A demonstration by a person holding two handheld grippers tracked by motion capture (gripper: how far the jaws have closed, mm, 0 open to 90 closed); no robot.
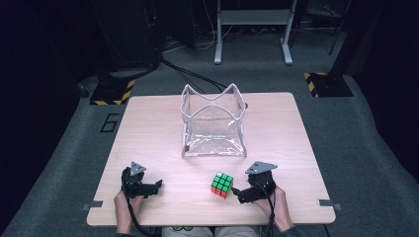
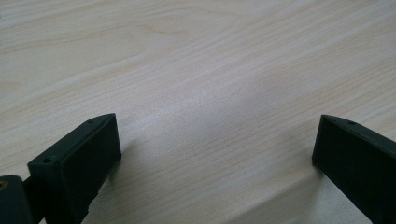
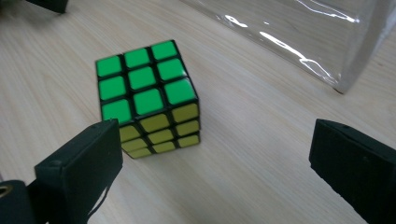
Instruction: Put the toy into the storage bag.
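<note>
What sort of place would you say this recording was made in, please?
Probably a lab or recording studio: a wooden table stands on grey carpet among dark curtains, with hazard-striped base plates and floor cables behind it, and a puzzle cube and clear plastic bag set out.

A pale wooden table (image 1: 148, 128) with rounded corners stands on grey carpet. A clear plastic bag (image 1: 214, 129) with white edging stands open on it, at the middle toward the far side. A cube (image 1: 222, 184) with a green top and a yellow side lies on the near part, right of centre, near the bag but apart from it.
</note>
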